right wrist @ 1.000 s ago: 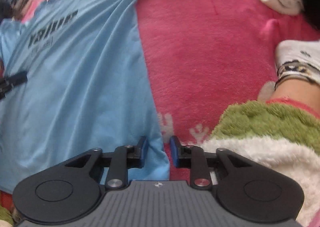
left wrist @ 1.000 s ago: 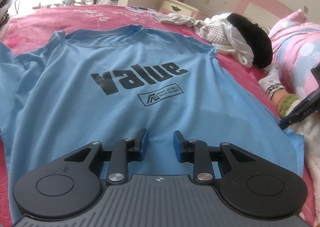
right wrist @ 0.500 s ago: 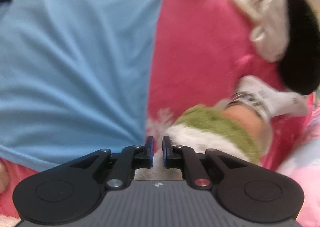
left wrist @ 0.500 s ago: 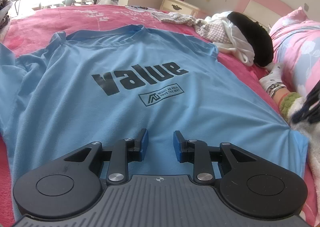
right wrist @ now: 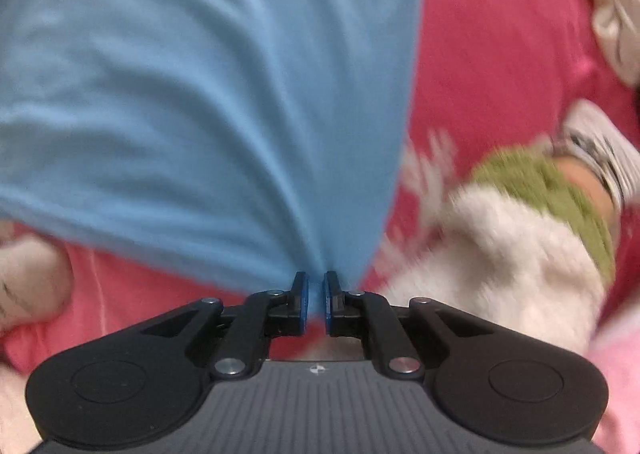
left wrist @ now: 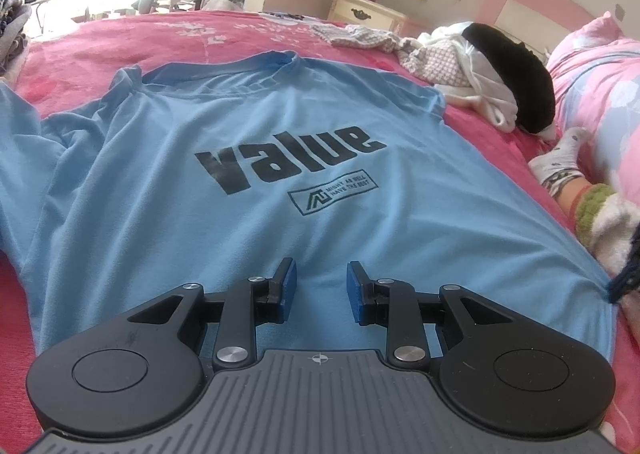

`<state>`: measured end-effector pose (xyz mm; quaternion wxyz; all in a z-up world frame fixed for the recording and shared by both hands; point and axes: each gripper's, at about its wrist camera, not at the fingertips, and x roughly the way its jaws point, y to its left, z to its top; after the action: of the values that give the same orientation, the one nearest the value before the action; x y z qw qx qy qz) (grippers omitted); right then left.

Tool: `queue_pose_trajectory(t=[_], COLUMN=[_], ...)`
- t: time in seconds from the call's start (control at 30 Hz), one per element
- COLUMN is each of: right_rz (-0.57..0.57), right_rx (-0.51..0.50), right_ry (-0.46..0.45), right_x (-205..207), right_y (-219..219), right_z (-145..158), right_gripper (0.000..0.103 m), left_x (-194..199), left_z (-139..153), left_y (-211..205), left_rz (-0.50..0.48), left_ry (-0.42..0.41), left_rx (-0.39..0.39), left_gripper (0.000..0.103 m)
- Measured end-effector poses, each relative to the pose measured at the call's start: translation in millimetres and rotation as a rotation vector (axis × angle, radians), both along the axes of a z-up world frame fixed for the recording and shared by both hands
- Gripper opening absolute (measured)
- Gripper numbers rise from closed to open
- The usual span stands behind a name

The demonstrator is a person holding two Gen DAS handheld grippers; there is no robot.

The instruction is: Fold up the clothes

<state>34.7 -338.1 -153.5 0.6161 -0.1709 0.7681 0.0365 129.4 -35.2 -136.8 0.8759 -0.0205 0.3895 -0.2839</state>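
Across the middle of the left wrist view, a light blue T-shirt (left wrist: 280,181) lies front up on a pink bedspread (left wrist: 100,49), the word "value" printed across its chest and its collar toward the top of the frame. At the bottom centre, the left gripper (left wrist: 320,290) hangs over the shirt's lower part with its blue pads spread and nothing between them. To the upper right sits a heap of clothes (left wrist: 480,65), white, checked and black. Low in the right wrist view, the right gripper (right wrist: 315,302) has its pads pressed together on the shirt's hem corner, the fabric fanning upward from the pinch. A green-and-white fleece cuff (right wrist: 540,213) shows blurred at the right.
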Motion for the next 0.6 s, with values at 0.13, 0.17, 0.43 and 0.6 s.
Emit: queue_pose_trajectory(t=[0.13, 0.17, 0.43, 0.6], right_rz=[-0.002, -0.012, 0.069, -0.001], right_rx=[-0.002, 0.021, 0.021, 0.050], right_ry=[-0.058, -0.096, -0.001, -0.136], right_x=[5.9, 9.4, 1.9, 20.2], right_y=[-1.8, -0.2, 19.5, 16.4], right_z=[23.7, 31.2, -14.4, 45.3], right_gripper=[0.008, 0.008, 0.008, 0.009], left_x=[1.2, 1.1, 0.6, 2.3], left_z=[-1.4, -2.0, -1.2, 11.8], left_y=[-0.6, -0.9, 0.9, 8.3], left_rz=[0.000, -0.002, -0.003, 0.024], left_ry=[0.003, 0.003, 0.010, 0.015], left_rx=[0.005, 0.008, 0.006, -0.045], left_gripper=[0.027, 0.027, 0.027, 0.027])
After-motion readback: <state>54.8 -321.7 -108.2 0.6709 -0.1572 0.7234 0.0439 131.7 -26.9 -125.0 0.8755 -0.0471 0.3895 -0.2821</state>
